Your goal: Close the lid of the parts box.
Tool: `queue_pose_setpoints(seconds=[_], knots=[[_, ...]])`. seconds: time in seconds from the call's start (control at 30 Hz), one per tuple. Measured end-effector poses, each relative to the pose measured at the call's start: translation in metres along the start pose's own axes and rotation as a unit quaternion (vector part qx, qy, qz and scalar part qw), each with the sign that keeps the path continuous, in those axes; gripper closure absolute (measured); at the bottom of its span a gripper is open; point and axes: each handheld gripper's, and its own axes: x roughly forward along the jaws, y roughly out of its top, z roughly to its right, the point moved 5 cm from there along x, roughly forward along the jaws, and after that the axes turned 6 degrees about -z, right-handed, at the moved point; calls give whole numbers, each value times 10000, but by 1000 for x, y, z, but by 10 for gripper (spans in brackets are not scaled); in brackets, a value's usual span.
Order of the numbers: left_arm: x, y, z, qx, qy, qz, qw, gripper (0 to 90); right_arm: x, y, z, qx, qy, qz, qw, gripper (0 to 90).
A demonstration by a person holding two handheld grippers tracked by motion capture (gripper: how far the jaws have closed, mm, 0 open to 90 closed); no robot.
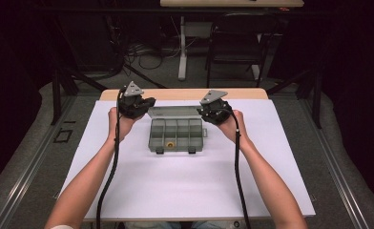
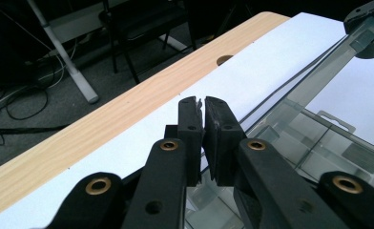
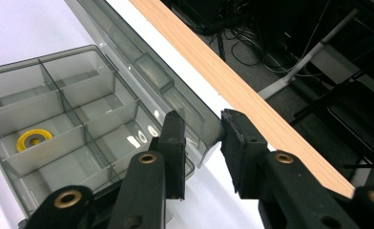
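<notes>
A clear grey compartment box [image 1: 151,138] sits mid-table with its lid [image 1: 173,112] folded back flat behind it. A yellow ring [image 1: 170,143] lies in a front compartment [image 3: 34,138]. My left gripper [image 1: 148,106] is at the lid's left far corner. In the left gripper view its jaws [image 2: 202,102] are pressed together on the thin edge of the lid [image 2: 309,81]. My right gripper [image 1: 202,112] is at the lid's right far corner. In the right gripper view its jaws [image 3: 202,126] stand apart with the corner of the lid [image 3: 151,71] between them.
A white sheet [image 1: 185,181] covers the wooden table [image 1: 185,94]; the wood shows as a strip along the far edge. Beyond the table are a dark chair [image 1: 237,43], a desk leg [image 1: 181,47] and floor cables [image 1: 142,55]. The other gripper [image 2: 366,24] shows far off in the left gripper view.
</notes>
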Motion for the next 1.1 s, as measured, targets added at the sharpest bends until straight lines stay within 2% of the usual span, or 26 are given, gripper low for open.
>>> queue_pose_setpoints(seconds=[0.33,0.43,0.67,0.7,0.83,0.9,1.0,1.1], knots=[[-1,-8,5,32,-67,-48,10000,895,-1,-3,-3,33,61,-49,10000,603],[-1,-11,7,81,-91,-89,9999,898,0,-4,-5,57,70,-106,9999,490],[0,-17,11,85,-123,-67,9999,898,-6,-5,-10,97,372,36,9993,293],[0,-18,11,92,-128,-70,9999,898,-7,-5,-11,92,427,50,9990,286],[1,-21,13,73,-140,-39,9999,897,-16,-2,-15,64,654,384,9971,353],[0,-22,14,89,-137,-38,9999,895,-21,1,-16,82,747,583,9955,460],[-1,-25,16,68,-152,-6,9999,893,-26,4,-17,121,729,735,9946,682],[-1,-28,18,96,-182,-28,9998,892,-26,3,-18,157,650,724,9951,801]])
